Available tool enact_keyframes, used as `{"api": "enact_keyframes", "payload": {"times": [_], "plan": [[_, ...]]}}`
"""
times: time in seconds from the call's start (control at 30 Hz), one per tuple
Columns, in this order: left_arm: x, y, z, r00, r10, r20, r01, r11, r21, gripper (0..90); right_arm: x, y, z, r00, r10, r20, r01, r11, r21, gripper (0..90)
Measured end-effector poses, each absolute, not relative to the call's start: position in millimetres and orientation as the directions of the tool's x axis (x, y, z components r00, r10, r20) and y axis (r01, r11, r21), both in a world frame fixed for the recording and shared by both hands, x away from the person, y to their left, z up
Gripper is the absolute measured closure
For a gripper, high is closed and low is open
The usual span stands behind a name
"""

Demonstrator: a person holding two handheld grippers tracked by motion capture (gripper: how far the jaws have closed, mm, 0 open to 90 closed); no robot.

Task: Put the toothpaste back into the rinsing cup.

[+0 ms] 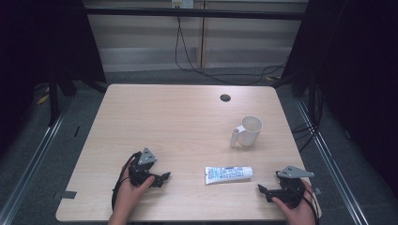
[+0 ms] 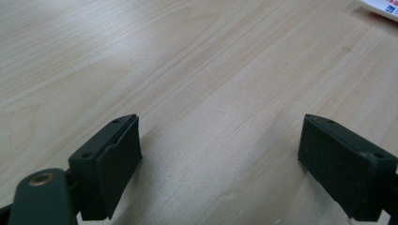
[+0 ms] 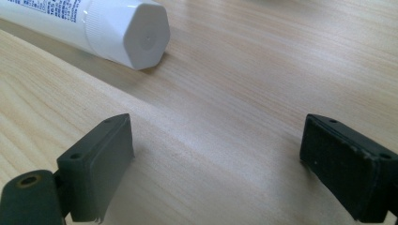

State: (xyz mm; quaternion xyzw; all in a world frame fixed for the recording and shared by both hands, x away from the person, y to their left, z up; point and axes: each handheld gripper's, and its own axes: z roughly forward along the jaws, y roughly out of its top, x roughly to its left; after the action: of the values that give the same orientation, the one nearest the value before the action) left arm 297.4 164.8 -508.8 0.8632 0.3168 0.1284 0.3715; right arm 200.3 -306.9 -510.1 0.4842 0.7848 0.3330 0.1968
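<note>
white tube (image 1: 228, 174) with blue print, white mug (image 1: 248, 131)

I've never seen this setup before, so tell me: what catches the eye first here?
A white toothpaste tube with blue print lies flat near the front edge of the pale wooden table, between the two hand-held black grippers. A white plastic mug with a handle stands upright behind it. The left gripper and right gripper are both open and empty.

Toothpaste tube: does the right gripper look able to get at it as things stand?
Probably yes. The toothpaste tube lies flat on the table just ahead of the right gripper, cap end toward it. The fingers stand wide open with bare wood between them and the cap.
</note>
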Motion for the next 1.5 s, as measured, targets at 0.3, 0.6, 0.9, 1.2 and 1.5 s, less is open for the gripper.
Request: {"api": "enact_keyframes", "payload": {"times": [0.3,0.6,0.9,1.2,1.5], "plan": [[297.5,164.7,-509.1,0.767,0.642,-0.016,0.451,-0.52,0.725,13.4,200.9,-307.3,-509.9,-0.462,0.887,0.02,0.628,0.312,0.713,9.8],[297.4,164.7,-508.8,0.766,0.643,-0.015,0.452,-0.522,0.723,13.4,209.2,-303.0,-502.1,-0.516,0.856,0.023,0.655,0.377,0.655,14.0],[297.3,164.6,-508.9,0.765,0.643,-0.015,0.453,-0.521,0.723,13.4,216.9,-289.6,-493.0,-0.608,0.794,0.003,0.627,0.478,0.615,15.2],[297.3,164.6,-508.9,0.766,0.643,-0.015,0.452,-0.522,0.723,13.4,229.3,-273.9,-475.5,-0.679,0.734,-0.015,0.601,0.567,0.563,16.3],[296.8,164.9,-508.6,0.766,0.643,-0.011,0.451,-0.524,0.722,13.7,245.8,-252.3,-459.1,-0.755,0.655,-0.003,0.56,0.648,0.516,16.6]]}}
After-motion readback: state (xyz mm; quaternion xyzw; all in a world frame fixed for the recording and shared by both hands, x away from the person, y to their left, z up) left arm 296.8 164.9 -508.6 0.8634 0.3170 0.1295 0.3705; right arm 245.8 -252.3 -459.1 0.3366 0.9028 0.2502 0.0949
